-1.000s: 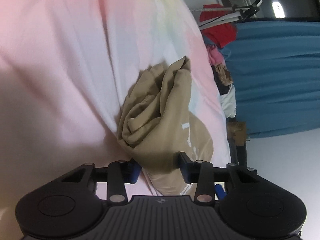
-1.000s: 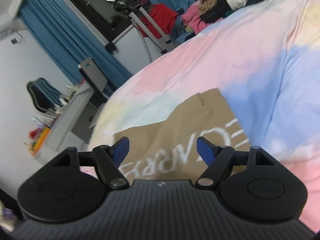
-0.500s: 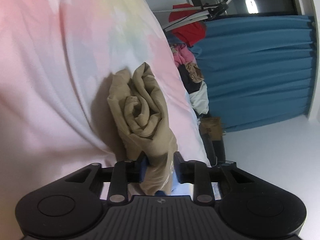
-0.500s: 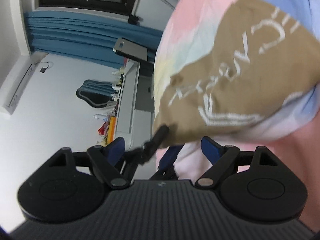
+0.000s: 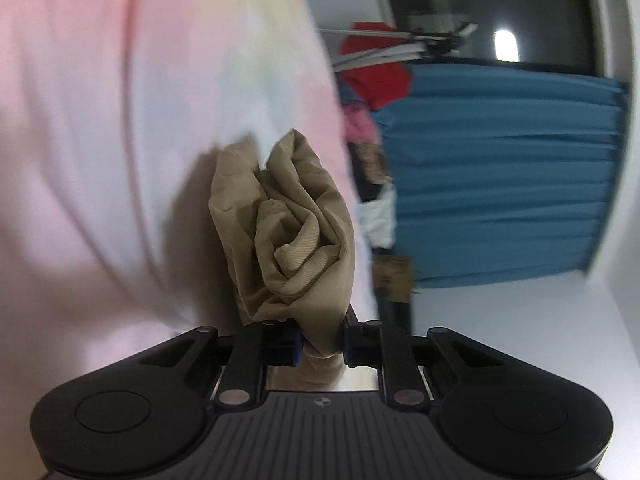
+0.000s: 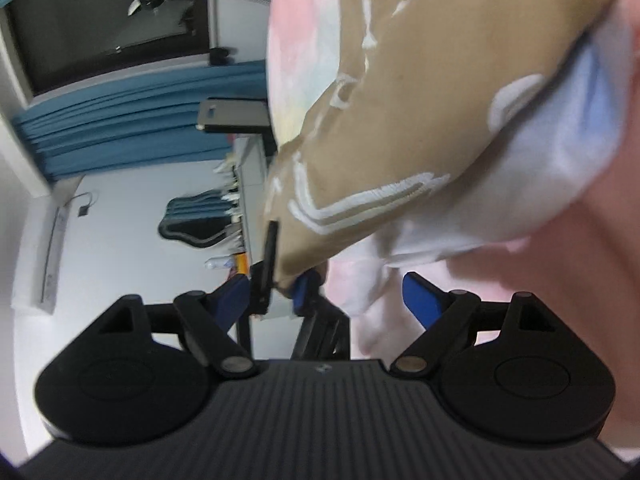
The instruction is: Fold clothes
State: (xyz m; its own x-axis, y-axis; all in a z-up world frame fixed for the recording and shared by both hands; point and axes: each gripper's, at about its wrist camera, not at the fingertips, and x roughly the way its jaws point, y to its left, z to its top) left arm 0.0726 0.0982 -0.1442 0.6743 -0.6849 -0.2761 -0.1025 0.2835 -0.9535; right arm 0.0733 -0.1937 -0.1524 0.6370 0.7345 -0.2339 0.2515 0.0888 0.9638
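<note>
Khaki cloth: the tan garment [image 5: 292, 232] is bunched into a twist and pinched at its lower end by the left tool [image 5: 320, 346], whose fingers are drawn in narrow on the fabric; the rest of it lies against the pastel bedsheet [image 5: 120, 140].
Change on the left: a second ago that tool stood wide with the cloth only between its fingers; now it has closed on the corner and the cloth looks gathered tighter and pulled up.
Change on the right: the right tool [image 6: 326, 300] was facing the printed side lying flat; now the garment [image 6: 400, 120] hangs above it, lifted off the sheet [image 6: 560, 160], and its fingers are spread wide, holding nothing.
Meaning: I'd judge this the pick-up before any fold, with only one corner secured.
Left view only: the crumpled roll, plus a red garment [image 5: 380, 72] and blue curtain [image 5: 500, 168] behind.
Right view only: white lettering on the garment, and the left tool [image 6: 286, 284] gripping its corner, though blur makes that contact hard to read.
</note>
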